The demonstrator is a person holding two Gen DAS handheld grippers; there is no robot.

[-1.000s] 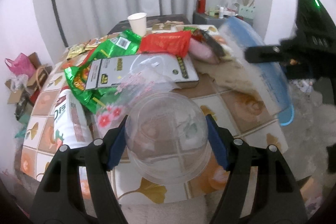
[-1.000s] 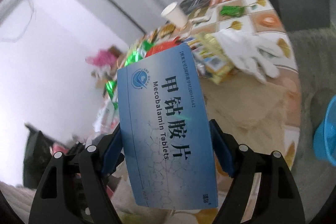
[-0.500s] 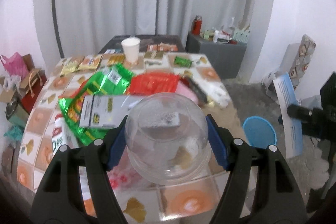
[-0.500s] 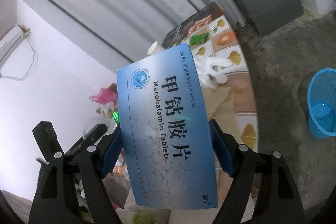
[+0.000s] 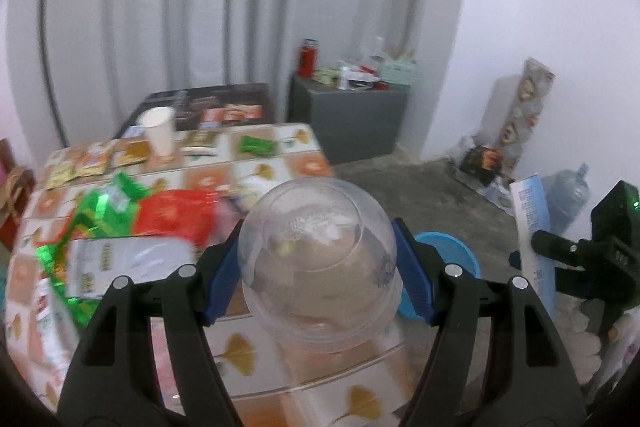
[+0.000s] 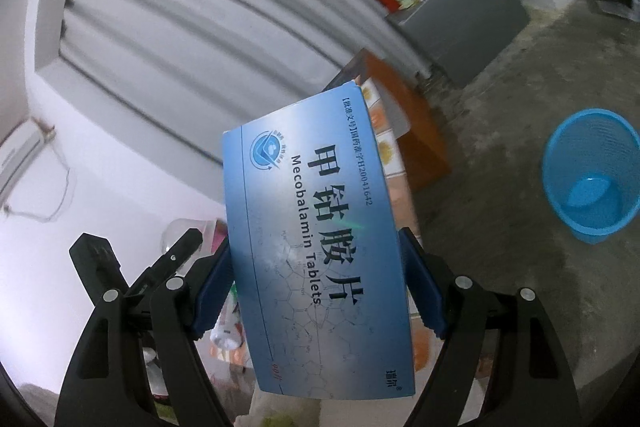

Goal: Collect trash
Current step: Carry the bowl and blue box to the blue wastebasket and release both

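My left gripper (image 5: 320, 263) hugs a clear plastic cup (image 5: 320, 251) and my right gripper (image 6: 316, 283) hugs a blue pill box (image 6: 316, 251). I have swung away from the messy table (image 5: 280, 163). Now the blue bin (image 6: 592, 175) sits on the floor, far right, ready for both

left wrist: faces table (image 5: 280, 151), above | right wrist: faces floor | shared: blue bin (image 6: 592, 175)
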